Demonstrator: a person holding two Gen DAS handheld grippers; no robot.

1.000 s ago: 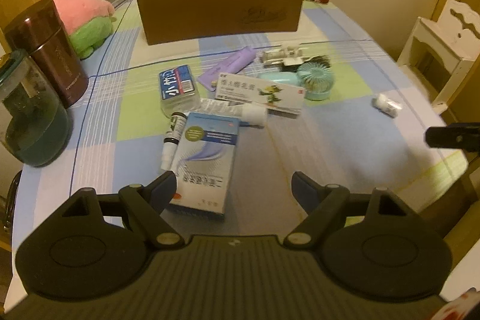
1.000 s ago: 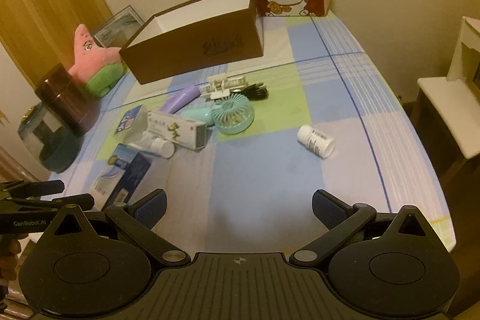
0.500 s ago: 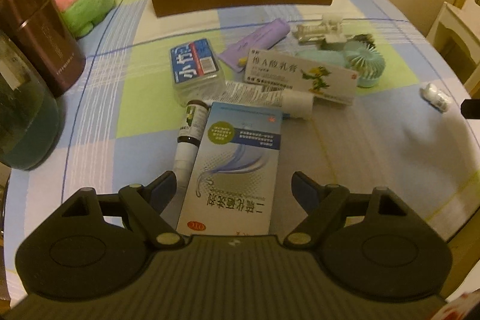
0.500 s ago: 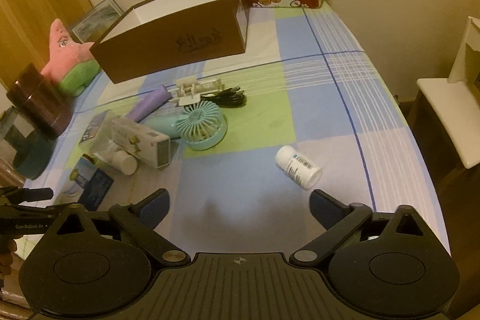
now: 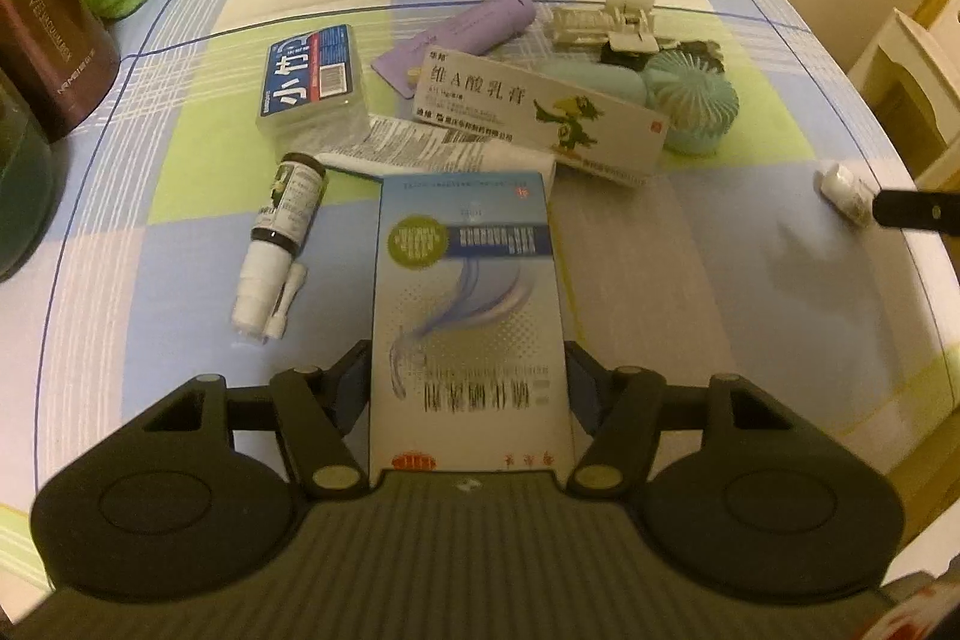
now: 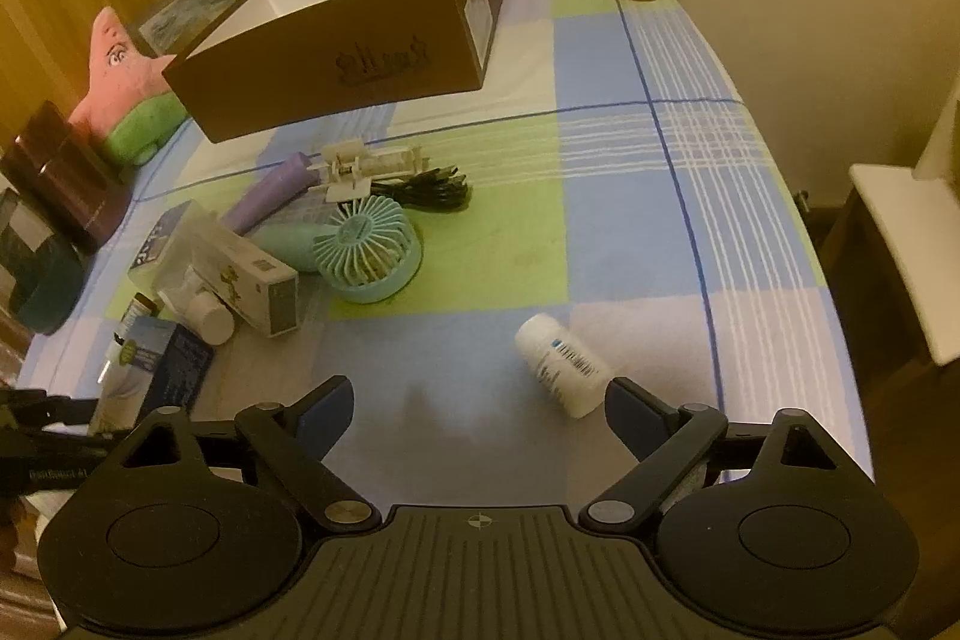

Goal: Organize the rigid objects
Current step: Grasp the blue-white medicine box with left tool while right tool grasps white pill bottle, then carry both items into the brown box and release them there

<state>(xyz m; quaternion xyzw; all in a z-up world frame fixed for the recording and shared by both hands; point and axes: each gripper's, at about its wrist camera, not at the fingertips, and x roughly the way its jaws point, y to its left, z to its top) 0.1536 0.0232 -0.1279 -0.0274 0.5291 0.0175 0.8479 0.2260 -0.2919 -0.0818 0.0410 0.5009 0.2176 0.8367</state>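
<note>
Two grippers are over the checked tablecloth [image 6: 630, 232] as I steer. My left gripper [image 5: 468, 382] has the blue medicine box [image 5: 468, 304] between its jaws, which are closing; the pads sit right at the box's long edges, and I cannot tell whether they press yet. The box lies flat at the near end of a cluster: a small spray bottle [image 5: 282, 244] just beside it on the left, a white tube [image 5: 432, 148] touching its far end, and a long white carton [image 5: 540, 112] lying across behind that. My right gripper [image 6: 474, 412] is spread wide and closing, with nothing between its jaws; the white pill bottle [image 6: 561, 364] lies on its side just ahead of the right finger. A brown open box [image 6: 336, 58] stands at the far side, with a teal handheld fan [image 6: 366, 250] between it and the bottle.
</note>
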